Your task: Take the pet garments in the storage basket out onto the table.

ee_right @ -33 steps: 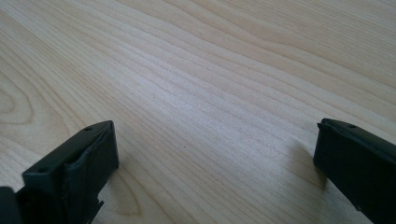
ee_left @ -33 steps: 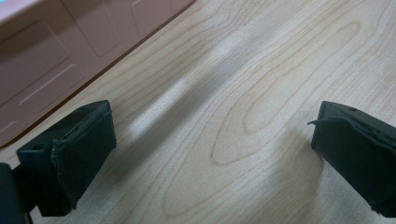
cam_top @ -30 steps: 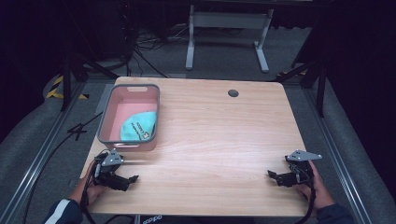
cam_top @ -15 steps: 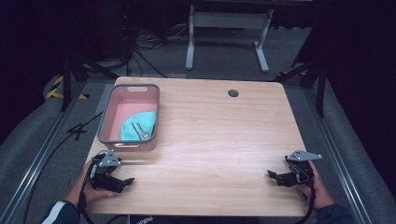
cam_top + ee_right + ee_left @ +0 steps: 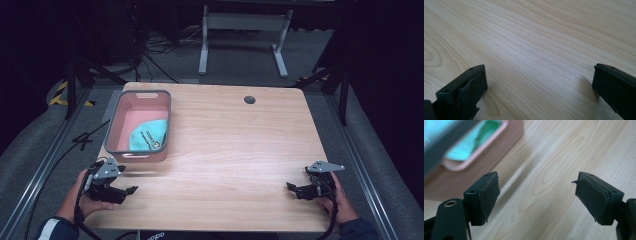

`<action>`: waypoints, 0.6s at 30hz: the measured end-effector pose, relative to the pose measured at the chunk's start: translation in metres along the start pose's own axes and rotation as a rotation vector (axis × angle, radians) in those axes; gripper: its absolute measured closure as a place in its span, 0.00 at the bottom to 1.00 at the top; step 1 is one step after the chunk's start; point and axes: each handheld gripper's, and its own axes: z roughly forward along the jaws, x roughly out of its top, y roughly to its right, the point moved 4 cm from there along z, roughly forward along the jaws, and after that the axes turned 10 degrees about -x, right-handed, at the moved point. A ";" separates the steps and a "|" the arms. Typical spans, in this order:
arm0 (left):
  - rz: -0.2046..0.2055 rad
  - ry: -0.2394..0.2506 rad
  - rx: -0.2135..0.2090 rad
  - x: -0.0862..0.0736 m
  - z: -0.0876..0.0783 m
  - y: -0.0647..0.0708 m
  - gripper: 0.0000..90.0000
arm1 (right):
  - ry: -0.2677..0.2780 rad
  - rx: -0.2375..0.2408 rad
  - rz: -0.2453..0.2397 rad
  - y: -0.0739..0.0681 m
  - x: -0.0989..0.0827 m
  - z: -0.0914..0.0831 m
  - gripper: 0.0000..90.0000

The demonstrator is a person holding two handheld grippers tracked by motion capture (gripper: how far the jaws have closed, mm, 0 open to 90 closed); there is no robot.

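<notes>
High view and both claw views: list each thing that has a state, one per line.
Left claw: open, empty, low over the table near the bin.
Right claw: open, empty, over bare wood.
Pink bin: upright, uncovered.
Teal cloth: crumpled inside the bin.
Wooden table: level.

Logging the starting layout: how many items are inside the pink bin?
1: a teal cloth item lies at the near end of the pink bin, toward the left gripper. Anything beneath it would be hidden.

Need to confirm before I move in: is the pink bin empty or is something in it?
Not empty. The pink bin holds a teal cloth item lying on its floor toward the near end; the far part shows bare pink bottom.
</notes>
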 end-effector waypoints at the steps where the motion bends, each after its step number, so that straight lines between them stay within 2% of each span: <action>1: 0.008 0.000 0.003 0.002 -0.003 -0.001 0.21 | 0.000 0.000 0.000 0.000 0.000 0.000 0.00; 6: 0.017 0.025 0.030 0.012 -0.019 -0.004 0.21 | 0.000 0.000 0.000 0.000 0.000 0.000 0.00; 8: 0.012 0.028 0.028 0.014 -0.021 -0.005 0.20 | 0.000 0.000 0.000 0.000 0.000 0.000 0.00; 9: 0.024 0.029 0.039 0.018 -0.025 -0.007 0.20 | 0.001 0.001 0.005 0.000 0.000 0.000 0.00; 12: 0.011 0.051 0.043 0.029 -0.032 -0.014 0.19 | 0.001 0.000 0.005 0.000 0.000 0.000 0.00; 14: 0.006 0.079 0.026 0.039 -0.037 -0.023 0.19 | 0.000 0.000 0.006 0.000 0.000 0.000 0.00; 15: 0.006 0.079 0.026 0.039 -0.037 -0.023 0.19 | 0.000 0.000 0.006 0.000 0.000 0.000 0.00; 18: -0.005 0.066 0.037 0.050 -0.040 -0.038 0.18 | 0.000 0.000 0.005 0.000 0.000 0.000 0.00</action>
